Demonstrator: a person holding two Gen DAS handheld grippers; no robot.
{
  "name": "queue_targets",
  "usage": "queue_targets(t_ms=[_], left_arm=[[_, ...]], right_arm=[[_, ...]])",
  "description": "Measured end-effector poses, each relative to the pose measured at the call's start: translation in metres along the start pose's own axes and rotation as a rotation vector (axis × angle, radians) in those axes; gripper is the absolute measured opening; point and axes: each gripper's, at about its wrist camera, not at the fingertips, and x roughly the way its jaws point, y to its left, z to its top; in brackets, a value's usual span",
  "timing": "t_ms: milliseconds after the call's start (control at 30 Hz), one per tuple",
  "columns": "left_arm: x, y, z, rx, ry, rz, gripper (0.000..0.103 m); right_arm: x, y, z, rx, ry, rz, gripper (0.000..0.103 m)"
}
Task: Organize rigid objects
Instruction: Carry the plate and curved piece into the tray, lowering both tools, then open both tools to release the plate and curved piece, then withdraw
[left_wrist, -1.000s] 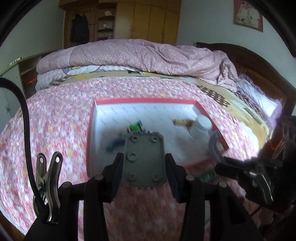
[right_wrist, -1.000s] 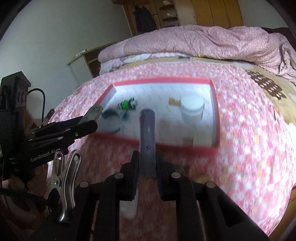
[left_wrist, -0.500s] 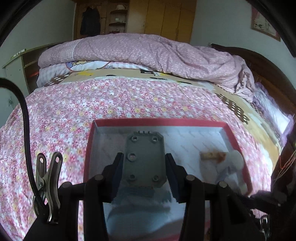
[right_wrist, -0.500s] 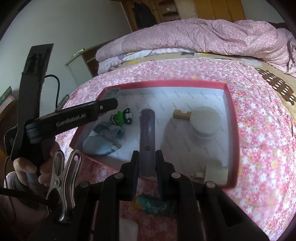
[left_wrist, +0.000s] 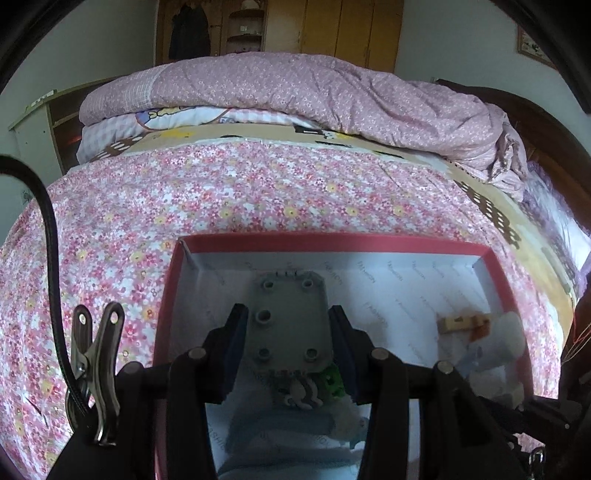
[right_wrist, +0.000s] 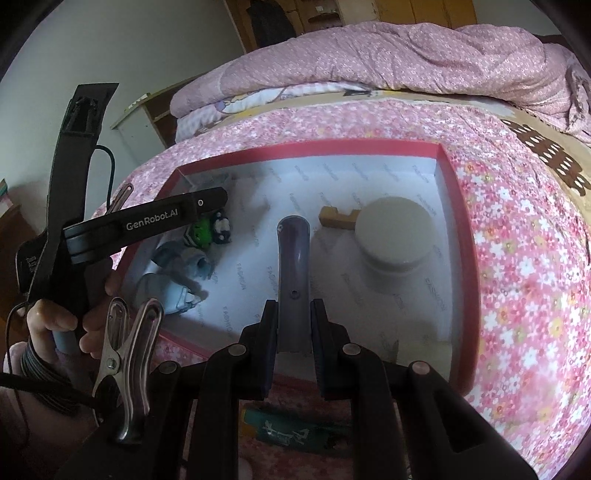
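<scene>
— Since the earlier frames, what has been shifted?
— Both grippers have been carried forward and lowered over the red-rimmed box (left_wrist: 173, 280); a second ago it was seen farther off, and its white floor now fills both views.

— How is the left gripper (left_wrist: 290, 334) set?
— It is clamped on a grey plate with round holes (left_wrist: 290, 317), pinched by its two side edges. The plate is held above the box floor, near the left wall.

— And the right gripper (right_wrist: 294, 325)?
— It is closed tight on a narrow purple-grey curved piece (right_wrist: 293, 258), which is held out over the middle of the box.

— What is shown by the right wrist view alone?
— The left gripper's black body marked GenRobot.AI (right_wrist: 147, 225) and the hand (right_wrist: 55, 321) round its handle are seen at the left. A white round-lidded jar (right_wrist: 397, 236) is seen clearly, with a small wooden block (right_wrist: 338, 218) touching it. A green packet (right_wrist: 291, 434) is seen lying on the floral bedspread (right_wrist: 524, 295), outside the near wall.

— And by the left wrist view?
— The jar is only a blur at the right there. A green toy figure (left_wrist: 332, 382) and pale blue items (left_wrist: 288, 435) are seen just below the plate, and a folded pink quilt (left_wrist: 314, 96) across the bed's far end.
</scene>
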Motion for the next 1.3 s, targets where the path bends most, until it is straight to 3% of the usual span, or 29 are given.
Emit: queue_targets(t_ms=[100,233,400,500,1033,1300], left_arm=[[0.0,0.0,0.0,-0.003,0.005,-0.01,0.05],[-0.003,0.002,0.001,-0.018,0.011,-0.018,0.054],[-0.015,0.003,0.0,-0.022,-0.004,-0.006,0.054],[-0.024,0.002,-0.002,-0.016,-0.01,-0.003,0.055],[-0.083,-0.013,-0.04,0.0,-0.014,0.048,0.055],[-0.098,-0.026,-0.073,0.008,0.025,0.042,0.055]], right_arm=[[-0.001,0.0,-0.001,0.012,-0.007,-0.004,0.019],[-0.006,-0.001,0.0,0.034,-0.028,-0.025,0.03],[-0.016,0.001,-0.001,0.026,-0.055,-0.032,0.032],[-0.02,0.002,-0.003,0.021,-0.061,-0.027,0.038],[-0.062,-0.007,-0.035,0.051,-0.116,-0.018,0.039],[-0.081,-0.015,-0.064,0.038,-0.092,-0.037,0.039]])
